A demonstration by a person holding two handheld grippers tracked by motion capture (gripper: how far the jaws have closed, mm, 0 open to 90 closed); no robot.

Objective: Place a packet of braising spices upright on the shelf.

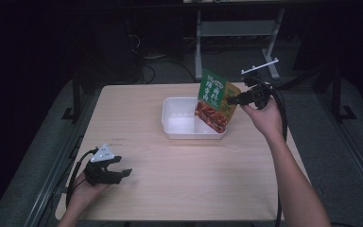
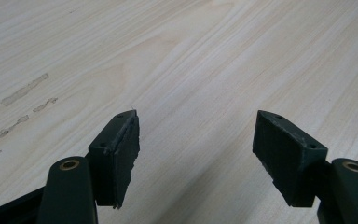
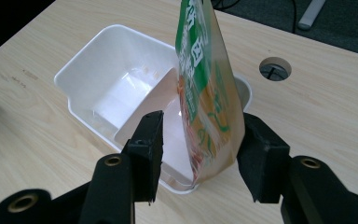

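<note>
Right gripper (image 3: 198,149) has its jaws spread either side of the food pouch (image 3: 205,88); one pad looks to touch the pouch's edge, the other stands clear, so no grip. Pouch stands nearly upright in the right-hand compartment of the white divided tray (image 3: 81,56): long axis vertical, top leaning slightly away from the gripper, bottom corner down at the tray's near wall and printed face toward the person in the high view. Left gripper (image 2: 196,154) sits well apart at the near left of the wooden table (image 2: 205,56), jaws wide open with bare tabletop between them.
</note>
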